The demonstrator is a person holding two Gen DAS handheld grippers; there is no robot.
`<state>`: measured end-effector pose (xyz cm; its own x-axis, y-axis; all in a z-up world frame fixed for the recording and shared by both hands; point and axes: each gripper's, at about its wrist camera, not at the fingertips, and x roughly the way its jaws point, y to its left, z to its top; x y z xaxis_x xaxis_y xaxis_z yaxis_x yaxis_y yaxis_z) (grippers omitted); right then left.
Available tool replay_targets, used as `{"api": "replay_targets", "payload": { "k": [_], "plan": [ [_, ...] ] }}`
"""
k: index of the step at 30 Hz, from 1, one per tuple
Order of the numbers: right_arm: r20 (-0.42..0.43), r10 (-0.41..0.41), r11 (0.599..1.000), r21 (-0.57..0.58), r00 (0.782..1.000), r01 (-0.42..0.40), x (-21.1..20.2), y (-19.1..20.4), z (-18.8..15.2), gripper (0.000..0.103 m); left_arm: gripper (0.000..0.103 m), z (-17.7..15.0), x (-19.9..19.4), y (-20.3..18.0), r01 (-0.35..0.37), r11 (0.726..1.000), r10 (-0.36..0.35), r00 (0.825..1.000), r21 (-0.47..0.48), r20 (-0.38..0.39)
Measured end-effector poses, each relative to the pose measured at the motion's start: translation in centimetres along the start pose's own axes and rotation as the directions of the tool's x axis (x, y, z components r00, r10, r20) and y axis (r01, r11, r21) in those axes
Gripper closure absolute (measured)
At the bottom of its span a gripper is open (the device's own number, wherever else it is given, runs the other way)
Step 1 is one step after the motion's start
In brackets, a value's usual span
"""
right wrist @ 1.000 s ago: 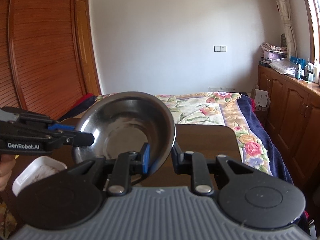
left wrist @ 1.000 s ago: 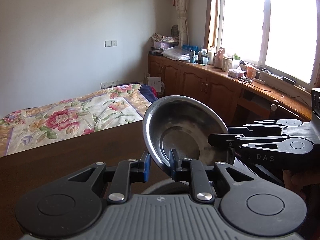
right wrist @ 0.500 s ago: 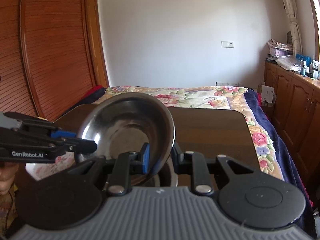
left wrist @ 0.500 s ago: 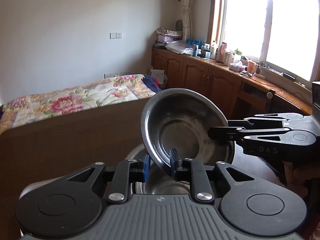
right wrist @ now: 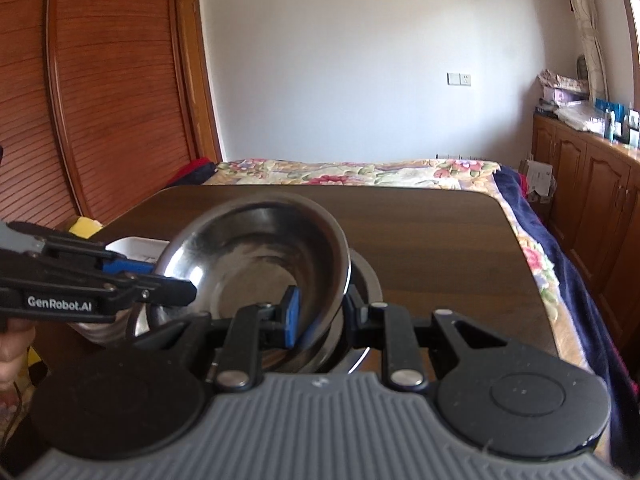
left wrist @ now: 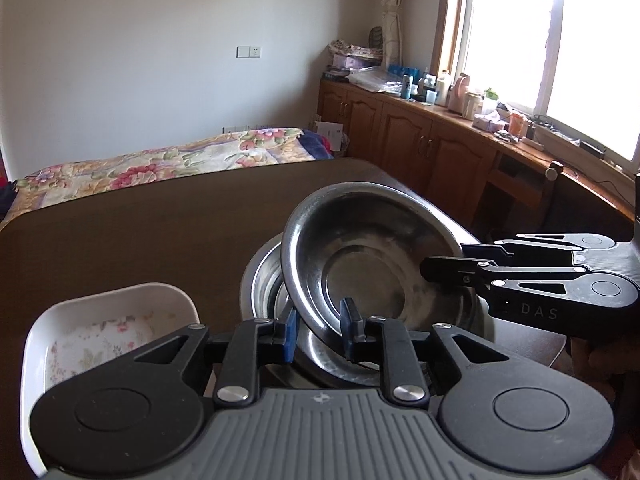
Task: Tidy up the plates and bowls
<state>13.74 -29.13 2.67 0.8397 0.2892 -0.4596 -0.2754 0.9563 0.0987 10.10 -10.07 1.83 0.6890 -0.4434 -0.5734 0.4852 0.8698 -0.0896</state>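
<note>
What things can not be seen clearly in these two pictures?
- Lower steel bowl: its inside is hidden by the held steel bowl, both views.
- White dish: cut off by the left gripper body; nearly hidden in the right view.
- Counter items: too small.

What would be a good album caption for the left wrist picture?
Two claws, left and right, grip a tilted steel bowl above a second bowl beside a white dish.
</note>
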Motion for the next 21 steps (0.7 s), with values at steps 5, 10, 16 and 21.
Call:
{"api": "replay_targets", "payload": {
  "k": [5, 10, 16, 21],
  "plan": [
    [0.000, -0.002, 1.000, -0.008, 1.000, 0.002, 0.4, 0.4, -0.7, 0.077, 0.080, -0.2, 0.3, 0.2, -0.005, 1.000, 0.005, 1.000, -0.012, -0.012],
    [0.016, -0.028, 0.999, -0.027, 0.999, 0.028, 0.3, 0.9, -1.0, 0.076, 0.079, -0.2, 0.4, 0.0, -0.010, 1.000, 0.010, 1.000, -0.009, -0.004],
    [0.038, -0.046, 0.998, -0.045, 0.998, 0.048, -0.1, 1.5, -1.5, 0.075, 0.076, -0.8, 0.1, 0.0, -0.007, 1.000, 0.007, 1.000, -0.022, 0.009],
    [0.070, -0.073, 0.996, -0.047, 0.995, 0.076, -0.1, 1.9, -1.7, 0.072, 0.075, -1.4, 0.0, 0.3, 0.010, 0.998, -0.008, 0.999, -0.055, 0.042]
  ]
}}
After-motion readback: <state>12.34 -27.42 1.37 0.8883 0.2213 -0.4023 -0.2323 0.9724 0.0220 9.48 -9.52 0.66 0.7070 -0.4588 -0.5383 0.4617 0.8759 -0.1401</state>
